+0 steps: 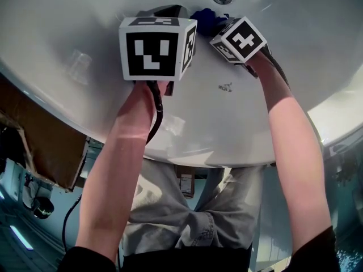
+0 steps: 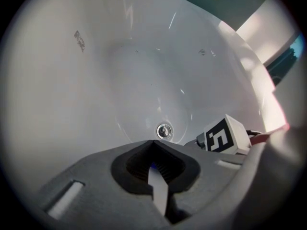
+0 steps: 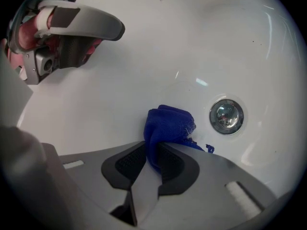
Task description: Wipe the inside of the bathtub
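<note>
The glossy white bathtub (image 1: 68, 33) fills the view below me. Its curved inside wall is bright with reflections, and there is a small grey scuff (image 1: 226, 87) on it between my forearms. Past the rim on my left I can see a brown wooden panel (image 1: 48, 146) and a dim bluish floor (image 1: 22, 231).

Inside the tub, the round chrome drain (image 3: 226, 116) sits at the bottom. My right gripper (image 3: 153, 150) is clamped on a bunched dark-blue cloth (image 3: 169, 123) — the wad sticks out past the jaw tips and lies against the white surface just beside the drain, not covering it. My left gripper (image 2: 153, 143) hangs over the tub close to the right one — its jaws are brought together tip to tip, pointing toward the drain.
</note>
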`<action>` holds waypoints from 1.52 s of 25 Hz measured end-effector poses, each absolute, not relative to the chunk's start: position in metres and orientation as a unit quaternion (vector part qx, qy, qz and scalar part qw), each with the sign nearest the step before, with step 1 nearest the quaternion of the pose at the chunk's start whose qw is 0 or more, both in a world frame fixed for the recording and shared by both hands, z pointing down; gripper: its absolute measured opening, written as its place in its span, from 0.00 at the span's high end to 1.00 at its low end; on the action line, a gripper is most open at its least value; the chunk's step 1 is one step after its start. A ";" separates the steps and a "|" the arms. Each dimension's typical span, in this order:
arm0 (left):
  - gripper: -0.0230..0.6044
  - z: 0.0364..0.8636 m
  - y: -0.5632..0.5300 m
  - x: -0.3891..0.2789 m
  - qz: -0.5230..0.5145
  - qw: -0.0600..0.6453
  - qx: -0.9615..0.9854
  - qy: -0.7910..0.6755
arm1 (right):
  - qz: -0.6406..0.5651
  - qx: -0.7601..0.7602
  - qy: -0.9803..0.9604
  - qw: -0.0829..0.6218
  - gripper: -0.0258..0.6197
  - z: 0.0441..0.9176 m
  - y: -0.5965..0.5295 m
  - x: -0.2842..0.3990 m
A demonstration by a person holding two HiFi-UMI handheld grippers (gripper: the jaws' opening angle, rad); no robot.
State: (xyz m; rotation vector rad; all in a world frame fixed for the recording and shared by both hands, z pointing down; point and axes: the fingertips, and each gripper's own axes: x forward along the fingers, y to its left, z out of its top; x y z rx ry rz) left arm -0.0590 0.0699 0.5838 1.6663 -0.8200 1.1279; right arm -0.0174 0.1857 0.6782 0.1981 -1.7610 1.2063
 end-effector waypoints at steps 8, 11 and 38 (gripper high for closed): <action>0.96 0.575 0.082 -0.060 0.457 0.475 0.672 -0.339 | 0.499 0.039 -0.729 0.467 0.84 0.647 0.202 -0.020; 0.96 0.571 0.085 -0.064 0.456 0.477 0.669 -0.343 | 0.502 0.037 -0.734 0.456 0.84 0.631 0.208 -0.024; 0.96 0.546 0.095 -0.075 0.464 0.469 0.664 -0.351 | 0.534 -0.049 -0.762 0.364 0.85 0.499 0.260 -0.036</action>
